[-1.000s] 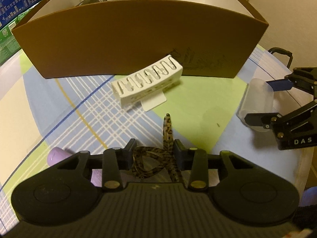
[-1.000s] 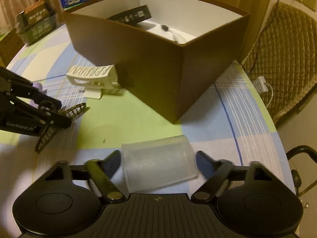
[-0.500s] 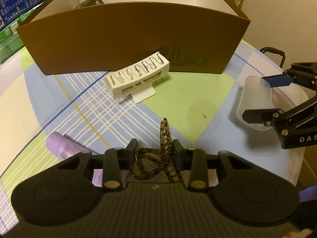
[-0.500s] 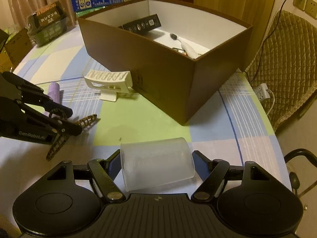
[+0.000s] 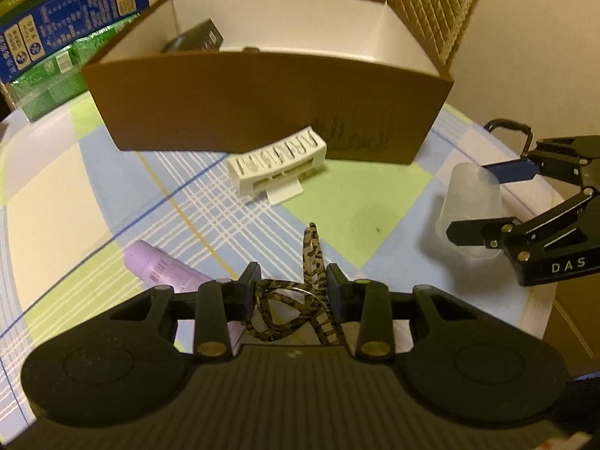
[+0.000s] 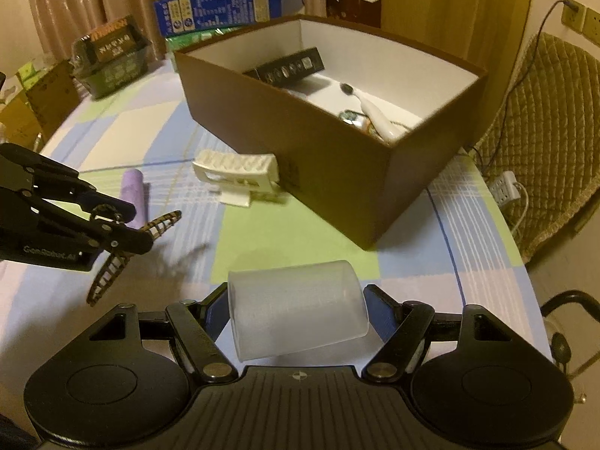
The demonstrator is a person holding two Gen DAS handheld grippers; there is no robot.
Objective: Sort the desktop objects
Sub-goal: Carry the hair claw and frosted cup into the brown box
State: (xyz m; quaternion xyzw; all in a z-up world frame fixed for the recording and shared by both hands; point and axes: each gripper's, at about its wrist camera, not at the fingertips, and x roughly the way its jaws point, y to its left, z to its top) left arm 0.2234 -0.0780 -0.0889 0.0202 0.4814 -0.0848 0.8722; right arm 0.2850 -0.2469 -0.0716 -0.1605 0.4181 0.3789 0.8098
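- Our left tool (image 5: 292, 287) pinches folded leopard-print glasses (image 5: 290, 313); our right tool (image 6: 296, 305), spread wide, clamps a frosted cup (image 6: 296, 309), both above the tabletop (image 5: 56, 187).
- The far brown box (image 6: 318, 150) already holds several items.
- A white rack (image 5: 279, 165) and purple tube (image 5: 165, 270) remain outside.

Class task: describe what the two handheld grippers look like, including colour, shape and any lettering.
Both are matte black, with jointed linkage fingers and brass-coloured pivot pins. The left gripper carries pale "GenRobot.AI" lettering on its side. The right gripper reads "DAS" in white and has blue finger pads. No cables or sleeves show.
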